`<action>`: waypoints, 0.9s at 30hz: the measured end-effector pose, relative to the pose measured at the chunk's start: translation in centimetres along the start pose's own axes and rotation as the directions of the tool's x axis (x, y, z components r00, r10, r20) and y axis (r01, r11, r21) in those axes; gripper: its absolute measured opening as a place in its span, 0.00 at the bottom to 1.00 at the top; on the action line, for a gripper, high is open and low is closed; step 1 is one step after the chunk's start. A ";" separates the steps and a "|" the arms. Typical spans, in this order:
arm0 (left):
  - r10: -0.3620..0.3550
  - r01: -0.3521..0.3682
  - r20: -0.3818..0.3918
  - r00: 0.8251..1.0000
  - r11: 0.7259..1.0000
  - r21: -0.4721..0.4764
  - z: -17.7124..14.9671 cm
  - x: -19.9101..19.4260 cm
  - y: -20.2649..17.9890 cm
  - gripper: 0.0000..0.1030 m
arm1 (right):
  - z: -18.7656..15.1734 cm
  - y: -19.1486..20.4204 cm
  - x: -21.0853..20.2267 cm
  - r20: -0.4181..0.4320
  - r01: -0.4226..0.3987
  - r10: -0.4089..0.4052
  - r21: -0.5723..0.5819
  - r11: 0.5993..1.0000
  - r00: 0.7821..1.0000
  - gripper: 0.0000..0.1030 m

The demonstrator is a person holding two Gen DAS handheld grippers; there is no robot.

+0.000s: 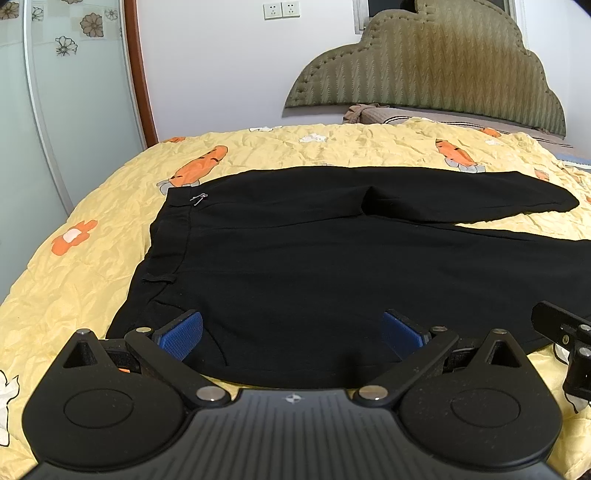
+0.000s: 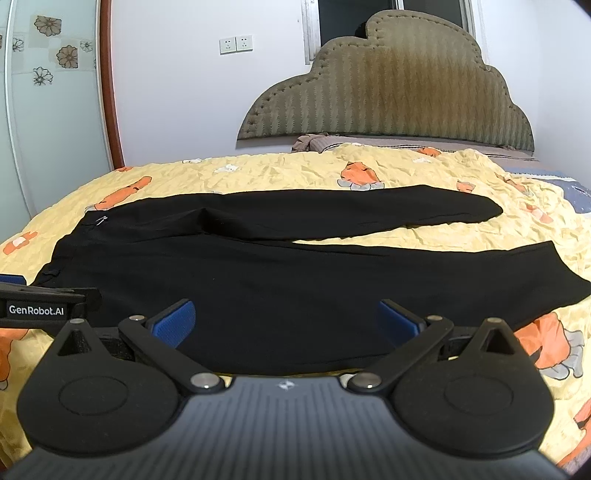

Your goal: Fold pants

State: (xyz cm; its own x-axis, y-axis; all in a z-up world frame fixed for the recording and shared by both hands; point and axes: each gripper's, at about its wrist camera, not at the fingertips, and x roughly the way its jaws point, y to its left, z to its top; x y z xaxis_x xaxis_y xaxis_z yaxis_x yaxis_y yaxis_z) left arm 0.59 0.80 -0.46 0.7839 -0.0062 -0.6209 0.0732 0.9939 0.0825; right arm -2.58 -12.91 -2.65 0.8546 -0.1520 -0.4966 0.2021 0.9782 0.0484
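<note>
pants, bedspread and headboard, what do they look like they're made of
Pants: a matte black woven or knit cloth, no sheen, lying limp and flat; exact fibre can't be told.
Bedspread: thin yellow printed fabric, probably cotton or a blend, finely crinkled all over.
Headboard: padded olive-brown upholstery, seemingly a ribbed zigzag textile, with a row of studs along its scalloped edge.

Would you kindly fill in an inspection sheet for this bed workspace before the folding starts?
Surface: yellow quilt with orange carrot prints, wrinkled, covering the bed.
Job's things: black pants laid flat, unfolded, waistband to the left, legs spread apart to the right.
Clutter: brownish cloth bunched by the headboard.
Grippers: left gripper and right gripper both open, blue fingers over the pants' near edge, holding nothing.
Cables: nothing seen.
Surroundings: padded headboard, wall sockets, window, flower-patterned glass door.
</note>
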 end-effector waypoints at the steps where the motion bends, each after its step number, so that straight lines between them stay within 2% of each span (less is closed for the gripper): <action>1: 0.000 0.000 0.001 1.000 1.000 0.001 0.0 0.0 0.0 1.00 | 0.0 0.0 0.0 -0.001 0.001 -0.001 0.003 1.000 1.000 1.00; 21: 0.003 -0.003 0.003 1.000 1.000 -0.014 0.0 0.0 0.5 1.00 | 0.1 -0.2 0.4 -0.033 0.005 -0.002 0.094 0.996 0.999 1.00; 27: 0.003 -0.003 0.000 1.000 1.000 -0.016 -0.1 0.1 0.5 1.00 | 0.0 0.2 0.4 -0.032 0.016 -0.014 0.070 0.997 0.999 1.00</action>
State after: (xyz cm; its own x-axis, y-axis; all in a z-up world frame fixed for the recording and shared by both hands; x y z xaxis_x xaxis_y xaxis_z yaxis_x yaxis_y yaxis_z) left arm 0.62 1.28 -0.52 0.7839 -0.0030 -0.6208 0.0608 0.9955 0.0720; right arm -2.17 -12.81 -2.86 0.8358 -0.1613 -0.5249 0.2489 0.9633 0.1004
